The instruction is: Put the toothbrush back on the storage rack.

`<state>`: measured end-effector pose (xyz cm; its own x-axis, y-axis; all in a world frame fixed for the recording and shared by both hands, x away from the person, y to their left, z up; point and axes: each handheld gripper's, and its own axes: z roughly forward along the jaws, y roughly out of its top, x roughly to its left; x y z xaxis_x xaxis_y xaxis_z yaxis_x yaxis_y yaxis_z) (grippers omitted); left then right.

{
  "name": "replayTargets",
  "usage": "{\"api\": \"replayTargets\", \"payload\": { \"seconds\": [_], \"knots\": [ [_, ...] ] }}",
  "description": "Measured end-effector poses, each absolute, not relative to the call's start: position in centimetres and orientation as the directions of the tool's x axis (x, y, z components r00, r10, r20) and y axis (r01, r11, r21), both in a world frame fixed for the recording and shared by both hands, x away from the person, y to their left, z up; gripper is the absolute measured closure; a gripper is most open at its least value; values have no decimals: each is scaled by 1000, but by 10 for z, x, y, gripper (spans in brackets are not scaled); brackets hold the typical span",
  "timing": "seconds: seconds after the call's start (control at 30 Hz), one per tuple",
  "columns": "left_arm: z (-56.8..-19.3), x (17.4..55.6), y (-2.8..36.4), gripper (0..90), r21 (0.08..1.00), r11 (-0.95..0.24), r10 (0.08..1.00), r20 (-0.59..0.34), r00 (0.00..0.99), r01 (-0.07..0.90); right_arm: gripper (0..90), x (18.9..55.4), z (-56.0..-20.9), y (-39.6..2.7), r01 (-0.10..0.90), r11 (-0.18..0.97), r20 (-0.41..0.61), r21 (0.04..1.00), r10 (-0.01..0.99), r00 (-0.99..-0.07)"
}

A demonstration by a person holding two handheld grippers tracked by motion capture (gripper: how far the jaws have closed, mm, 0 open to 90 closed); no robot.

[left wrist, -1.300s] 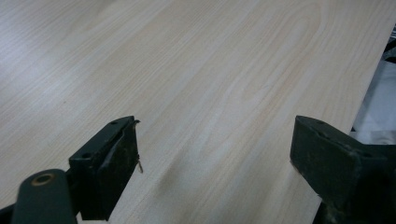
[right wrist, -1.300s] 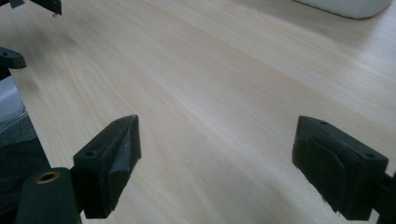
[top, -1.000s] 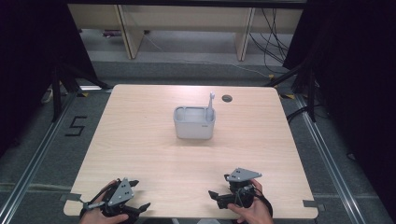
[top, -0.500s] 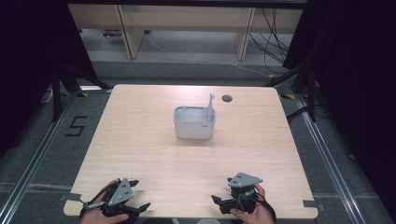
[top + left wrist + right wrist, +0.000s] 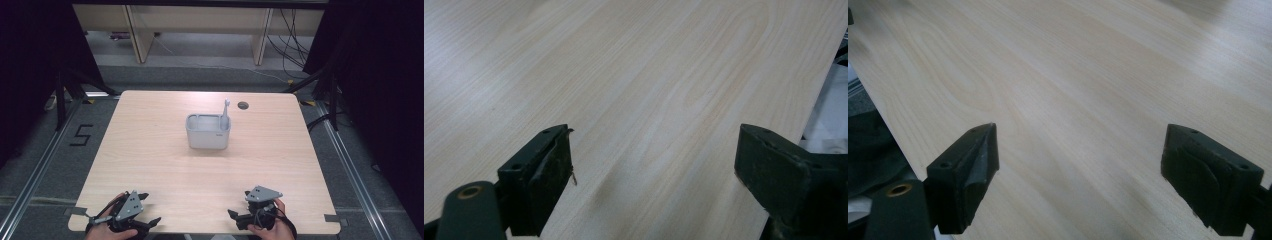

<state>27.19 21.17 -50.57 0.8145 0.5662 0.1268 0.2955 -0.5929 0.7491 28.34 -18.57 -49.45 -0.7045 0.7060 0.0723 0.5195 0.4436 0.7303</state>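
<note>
From the high view, the left tool and the right tool sit at the near edge of the bench, one near each corner, each held in a hand coming in from the bottom; both are well apart from the grey tub that stands upright near the middle, towards the far side, with a thin grey stick rising from its right end and leaning a little against the rim. A small dark hole lies in the bench just behind the tub. This looks like a resting stance, tools parked low and out of the way with nothing in them. In the left gripper view the jaws of the left tool are spread wide over bare wood, released, close to the bench's edge at the right. In the right gripper view the right tool is likewise spread wide and empty above plain wood, the edge at its left
</note>
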Motion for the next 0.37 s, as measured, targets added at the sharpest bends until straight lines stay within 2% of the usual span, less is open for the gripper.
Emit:
{"api": "replayTargets", "payload": {
  "seconds": [0.37],
  "knots": [
    [-505, 272, 212, 148, 744, -599, 562, 127, 817, 296, 164, 285, -495, -187, 511, 446, 68, 735, 702, -709]
  ]
}}
